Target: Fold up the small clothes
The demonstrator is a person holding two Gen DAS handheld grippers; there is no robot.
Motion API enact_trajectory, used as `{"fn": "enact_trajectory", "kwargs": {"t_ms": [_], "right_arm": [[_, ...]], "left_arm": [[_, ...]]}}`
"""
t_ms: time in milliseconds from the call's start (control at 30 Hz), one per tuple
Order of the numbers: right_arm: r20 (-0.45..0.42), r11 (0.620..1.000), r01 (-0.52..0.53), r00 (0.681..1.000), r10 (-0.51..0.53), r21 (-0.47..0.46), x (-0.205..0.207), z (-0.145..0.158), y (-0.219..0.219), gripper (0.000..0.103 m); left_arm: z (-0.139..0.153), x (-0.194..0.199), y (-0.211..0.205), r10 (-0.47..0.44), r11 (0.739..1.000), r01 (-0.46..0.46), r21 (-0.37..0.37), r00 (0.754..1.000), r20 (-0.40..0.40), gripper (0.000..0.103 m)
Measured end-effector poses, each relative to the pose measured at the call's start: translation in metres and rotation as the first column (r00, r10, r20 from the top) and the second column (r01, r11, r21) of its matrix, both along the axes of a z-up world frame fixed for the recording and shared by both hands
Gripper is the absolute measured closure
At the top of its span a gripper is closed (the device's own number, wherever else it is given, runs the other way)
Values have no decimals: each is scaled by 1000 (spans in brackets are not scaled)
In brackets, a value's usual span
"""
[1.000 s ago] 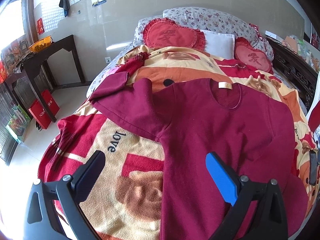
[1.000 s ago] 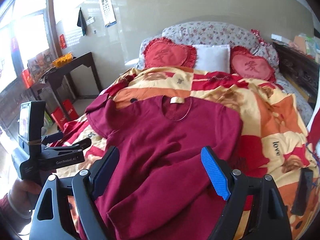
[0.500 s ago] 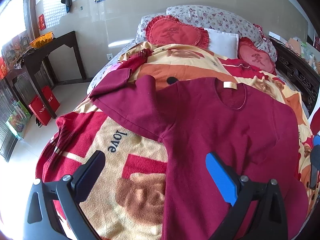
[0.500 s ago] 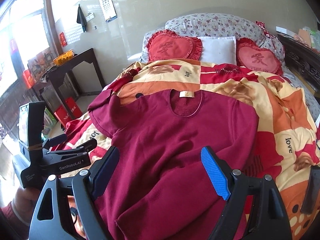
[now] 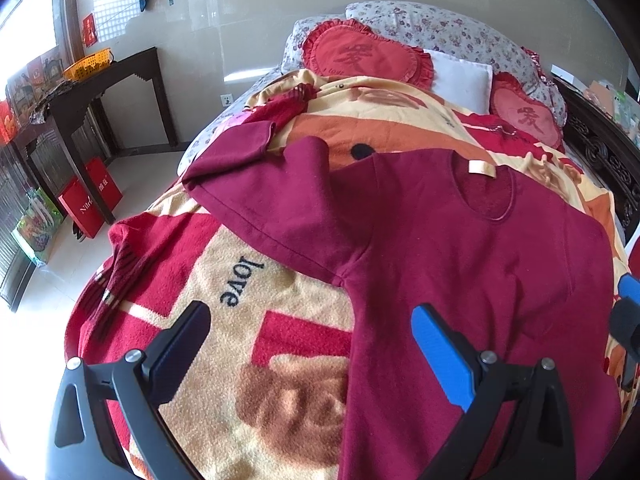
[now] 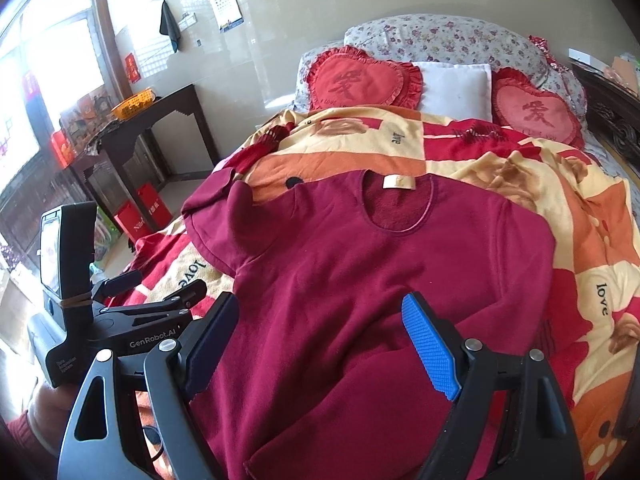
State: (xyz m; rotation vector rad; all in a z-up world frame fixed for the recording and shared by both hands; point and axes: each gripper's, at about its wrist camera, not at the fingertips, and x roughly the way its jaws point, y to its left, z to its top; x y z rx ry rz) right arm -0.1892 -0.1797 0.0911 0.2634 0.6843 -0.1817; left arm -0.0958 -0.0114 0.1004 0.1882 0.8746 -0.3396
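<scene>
Right wrist view: we are hovering both tongs wide and empty, right gripper [image 6: 320,344] and left gripper [image 5: 308,340], over the maroon shirt [image 6: 372,280] lying on the blanket [image 6: 592,240]. Risk: we are pinching blanket along with cloth, dragging both.

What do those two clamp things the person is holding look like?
Each is black plastic with two long fingers on silver bolts. On the right gripper and the left gripper, one pad is bright blue and dimpled, the other dark. The left's body reads "GenRobot.AI" in white and carries an upright box bound on with a brown band. The person's cuff is dark red.
</scene>
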Motion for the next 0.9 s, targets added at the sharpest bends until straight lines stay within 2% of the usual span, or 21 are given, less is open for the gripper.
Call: {"fn": "enact_trajectory", "kwargs": {"t_ms": [367, 900], "right_arm": [[-47, 1000, -18, 999, 17, -25, 40, -17, 8, 36], [-126, 998, 6, 992, -13, -55, 90, -40, 10, 36]], "left_arm": [[-8, 26, 11, 35, 999, -35, 1, 999, -23, 1], [-20, 60, 25, 80, 997, -80, 6, 996, -43, 1]]}}
